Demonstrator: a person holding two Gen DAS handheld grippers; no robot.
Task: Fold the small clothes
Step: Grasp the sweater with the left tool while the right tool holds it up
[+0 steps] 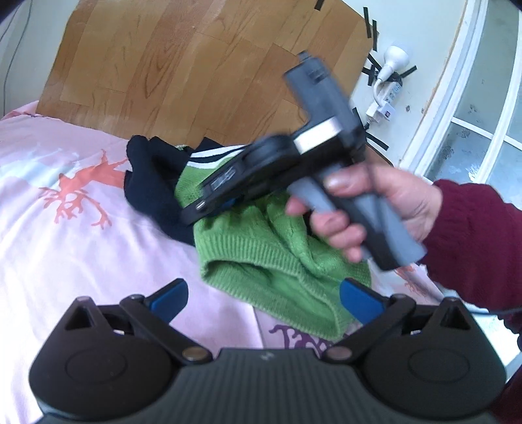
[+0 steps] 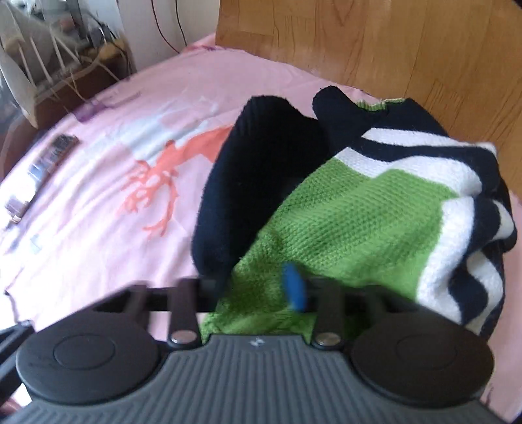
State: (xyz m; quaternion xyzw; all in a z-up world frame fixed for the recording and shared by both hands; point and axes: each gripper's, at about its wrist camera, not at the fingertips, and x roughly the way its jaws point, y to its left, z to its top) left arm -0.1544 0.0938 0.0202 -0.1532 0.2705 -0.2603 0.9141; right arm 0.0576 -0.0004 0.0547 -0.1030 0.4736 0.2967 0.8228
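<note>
Left wrist view: left gripper [image 1: 262,295] spread wide, empty, above the pink coral-print bedsheet [image 1: 65,234]. Green, navy and white knitted sweater [image 1: 261,254] bunched at twelve o'clock. Right gripper [image 2: 293,290] pinches its green knit. No legible writing.

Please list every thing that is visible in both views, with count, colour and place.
sweater: one, green with navy and white stripes, crumpled on the sheet by the headboard
sheet: one, pink with coral print, covers the bed
headboard: one, brown wood, behind the sweater
power strip: one, white, on the wall
tape strips: several, black, on the wall
window: one, white frame, far right
sleeve: one, dark red
hand: one, grips the right tool's handle
left tool: open, near the sweater
right tool: shut, at the green knit
</note>
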